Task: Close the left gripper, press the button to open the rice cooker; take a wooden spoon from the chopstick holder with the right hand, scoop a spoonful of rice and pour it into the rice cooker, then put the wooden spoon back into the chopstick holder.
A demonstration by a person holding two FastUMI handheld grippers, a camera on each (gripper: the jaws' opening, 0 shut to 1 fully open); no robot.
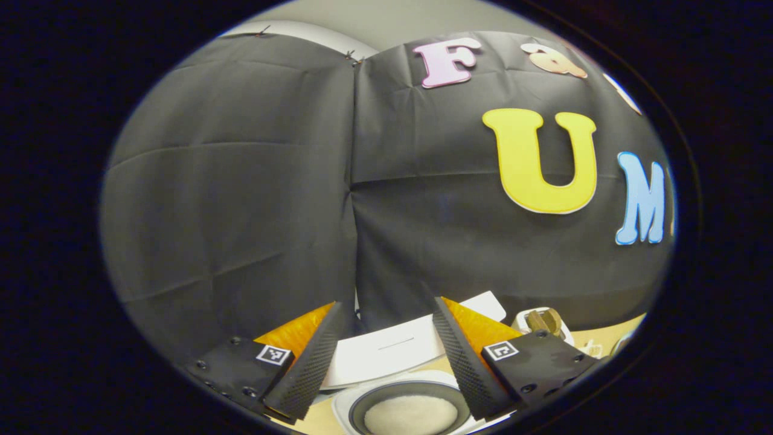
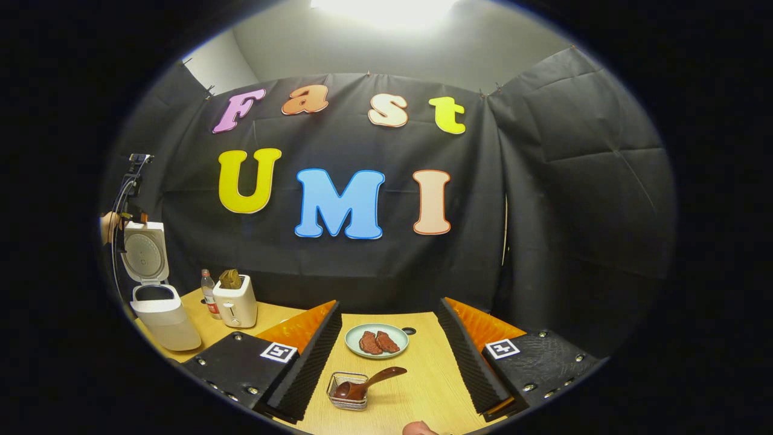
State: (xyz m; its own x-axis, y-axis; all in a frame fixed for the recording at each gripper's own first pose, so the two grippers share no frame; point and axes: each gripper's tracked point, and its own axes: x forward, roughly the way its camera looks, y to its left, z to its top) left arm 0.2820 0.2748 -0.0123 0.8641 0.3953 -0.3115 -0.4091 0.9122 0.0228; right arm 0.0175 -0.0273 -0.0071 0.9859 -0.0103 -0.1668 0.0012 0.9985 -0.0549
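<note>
On the counter (image 2: 423, 386), in the right gripper view, the wooden spoon (image 2: 368, 383) lies with its bowl down inside a small wire basket (image 2: 348, 391) near the front edge; its handle rises out of the basket and its long axis runs up and to the right, toward a plate (image 2: 357, 354) carrying two dark reddish pieces just behind it. The right claw (image 2: 386, 368) stands wide open above the counter, fingers apart on either side of basket and plate, holding nothing and touching nothing. Bare wood shows between basket and plate and to the right of both, up to the right finger. At the far left of this view the rice cooker (image 2: 163, 317) stands near the counter's left edge with its lid (image 2: 144, 251) swung upright; beside it are a bottle (image 2: 209, 294) and a pale toaster-like holder (image 2: 235, 301) with a brownish object in its top, both close to the cloth wall. In the left gripper view the left claw (image 1: 385, 368) is likewise wide open and empty, raised over the open rice cooker (image 1: 416, 386), whose inner pot holds white rice (image 1: 410, 415) directly below and between the fingers; the raised lid (image 1: 392, 353) stands just behind the pot. The pale holder (image 1: 564, 332) appears past the right finger. Whether either finger touches the cooker rim cannot be told.
</note>
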